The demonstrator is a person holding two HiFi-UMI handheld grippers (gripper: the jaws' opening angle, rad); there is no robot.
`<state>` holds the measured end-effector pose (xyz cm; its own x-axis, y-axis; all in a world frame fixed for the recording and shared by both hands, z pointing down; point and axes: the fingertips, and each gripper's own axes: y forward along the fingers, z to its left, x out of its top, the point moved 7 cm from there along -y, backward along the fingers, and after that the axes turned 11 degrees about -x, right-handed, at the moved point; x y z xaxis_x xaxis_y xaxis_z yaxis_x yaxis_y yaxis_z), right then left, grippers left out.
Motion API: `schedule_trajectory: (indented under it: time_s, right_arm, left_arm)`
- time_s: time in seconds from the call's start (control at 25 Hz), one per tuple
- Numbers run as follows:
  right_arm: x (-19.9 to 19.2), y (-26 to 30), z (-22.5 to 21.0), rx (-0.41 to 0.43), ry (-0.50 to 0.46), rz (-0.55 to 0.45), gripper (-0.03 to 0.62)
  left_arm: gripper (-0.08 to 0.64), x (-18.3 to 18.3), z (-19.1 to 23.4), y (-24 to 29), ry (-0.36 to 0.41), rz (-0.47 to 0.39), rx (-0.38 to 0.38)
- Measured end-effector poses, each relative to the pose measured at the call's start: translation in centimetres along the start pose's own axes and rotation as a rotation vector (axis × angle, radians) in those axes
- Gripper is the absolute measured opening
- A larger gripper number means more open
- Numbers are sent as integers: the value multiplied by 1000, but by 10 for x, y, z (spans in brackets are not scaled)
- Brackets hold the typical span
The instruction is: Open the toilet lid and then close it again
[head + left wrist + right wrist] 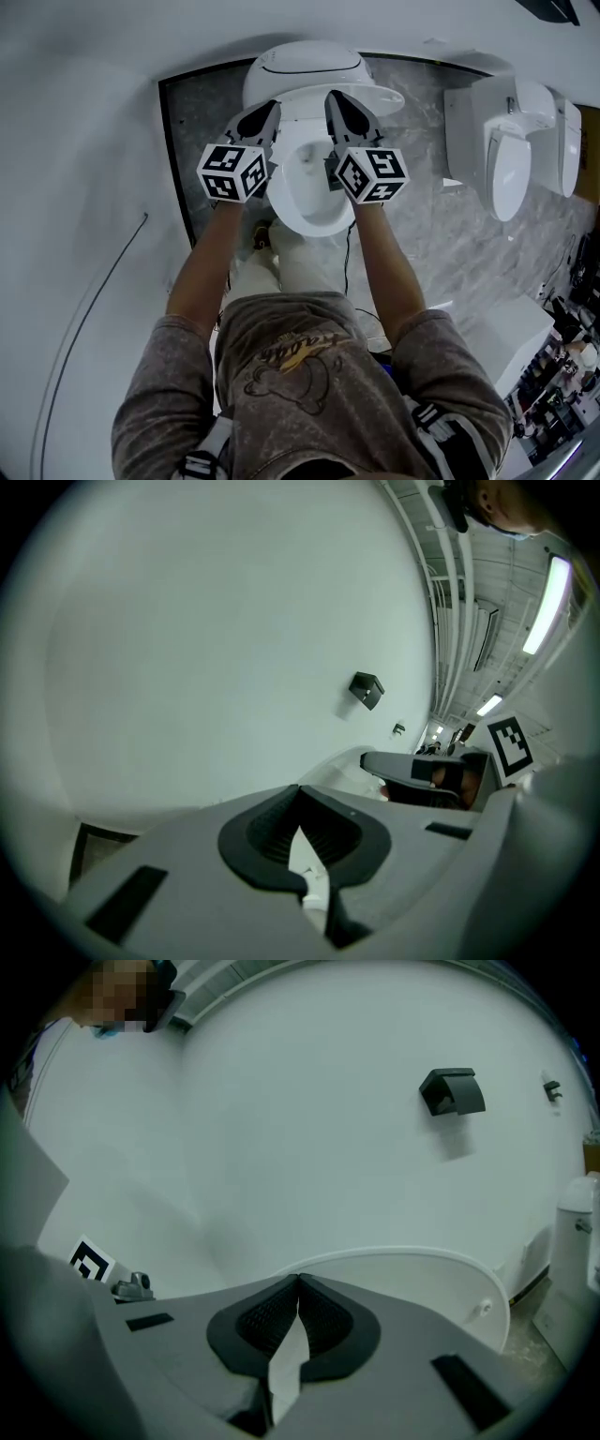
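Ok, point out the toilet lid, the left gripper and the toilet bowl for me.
toilet lid (412, 1288), right gripper view, its underside.
left gripper (272, 106), head view, shut jaw tips.
toilet bowl (314, 228), head view, front rim.

White wall (234, 649) — grey marble floor (202, 141) (white fixtures (511, 159) at right)

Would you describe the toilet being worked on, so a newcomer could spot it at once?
Several white fixtures stand on the grey marbled floor. The toilet is the leftmost of them, directly in front of the person. Unlike the neighbour on its right, it has the left gripper and right gripper reaching over it.
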<state>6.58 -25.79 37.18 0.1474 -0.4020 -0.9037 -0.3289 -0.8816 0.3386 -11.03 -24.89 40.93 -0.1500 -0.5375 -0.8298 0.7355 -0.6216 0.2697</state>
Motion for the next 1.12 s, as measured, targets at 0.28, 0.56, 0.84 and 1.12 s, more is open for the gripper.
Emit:
schedule_trajectory:
  time_s: [0.28, 0.56, 0.84, 1.12]
  right_arm:
    - [17, -22, -6, -20, 13, -15, 28]
    - [39, -44, -14, -24, 20, -48, 31]
    - [48, -32, -15, 30, 2, -19, 270]
    - [70, 16, -26, 89, -86, 40, 288]
  left_arm:
    - [9, 30, -21, -12, 61, -3, 10]
    - [11, 55, -41, -21, 118, -25, 14]
    - [227, 67, -43, -7, 143, -35, -5]
    - [261, 63, -23, 17, 163, 6, -14]
